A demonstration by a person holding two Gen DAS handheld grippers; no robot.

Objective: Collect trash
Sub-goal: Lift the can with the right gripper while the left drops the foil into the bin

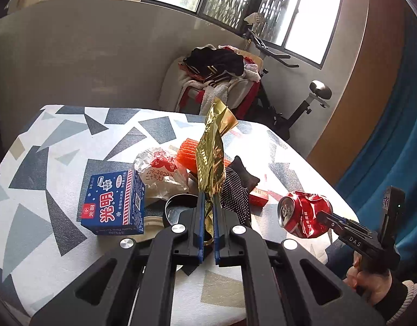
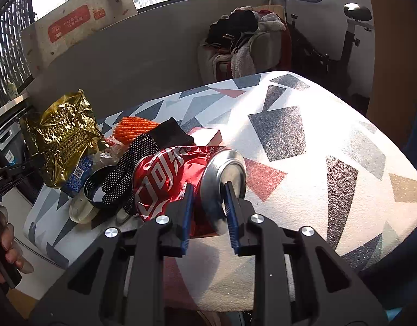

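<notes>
Two grips — left gripper [image 1: 208,203] pinching gold wrapper [image 1: 211,160]; right gripper [image 2: 208,193] clamping crushed can [image 2: 181,179]

Surface finishes, table litter.
Gold wrapper [image 1: 211,160]: glossy crinkled foil. Crushed red can [image 2: 186,182]: shiny dented metal. Blue carton [image 1: 113,203]: printed card. Tablecloth [image 2: 303,141]: matt, grainy. Grey wall [image 1: 86,62]: smooth, matt.

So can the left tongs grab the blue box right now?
Probably not yet. The left tongs are shut on the gold wrapper, so they are full. The blue box sits uncovered on the table, close beside them.
</notes>
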